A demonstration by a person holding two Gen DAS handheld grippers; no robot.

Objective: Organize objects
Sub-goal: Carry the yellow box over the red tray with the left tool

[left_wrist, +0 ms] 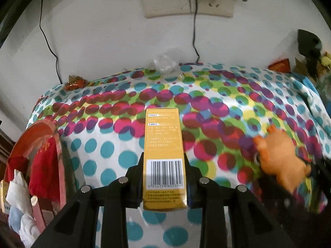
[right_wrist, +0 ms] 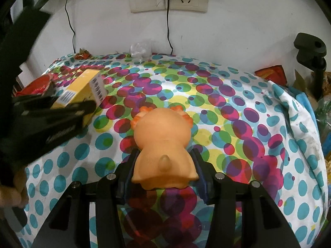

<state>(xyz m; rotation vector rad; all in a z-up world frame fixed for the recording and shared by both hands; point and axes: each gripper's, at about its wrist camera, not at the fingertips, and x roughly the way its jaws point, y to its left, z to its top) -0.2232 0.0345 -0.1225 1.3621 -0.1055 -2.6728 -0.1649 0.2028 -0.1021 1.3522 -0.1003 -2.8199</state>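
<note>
A tall yellow box (left_wrist: 163, 144) with a barcode is clamped between the fingers of my left gripper (left_wrist: 164, 177), which is shut on it above the spotted cloth. From the right wrist view the same yellow box (right_wrist: 82, 88) shows at the left, held in the left gripper (right_wrist: 70, 105). An orange rubber animal toy (right_wrist: 163, 144) sits with its back to the camera, and my right gripper (right_wrist: 163, 165) is shut on its lower body. In the left wrist view the orange toy (left_wrist: 281, 161) appears blurred at the right.
A polka-dot cloth (right_wrist: 238, 107) covers the table. A red basket (left_wrist: 39, 157) with red and white cloths stands at the left edge. Crumpled clear plastic (right_wrist: 140, 49), snack wrappers (right_wrist: 82, 54), wall sockets with cables and a black clamp (right_wrist: 310, 49) line the back and right.
</note>
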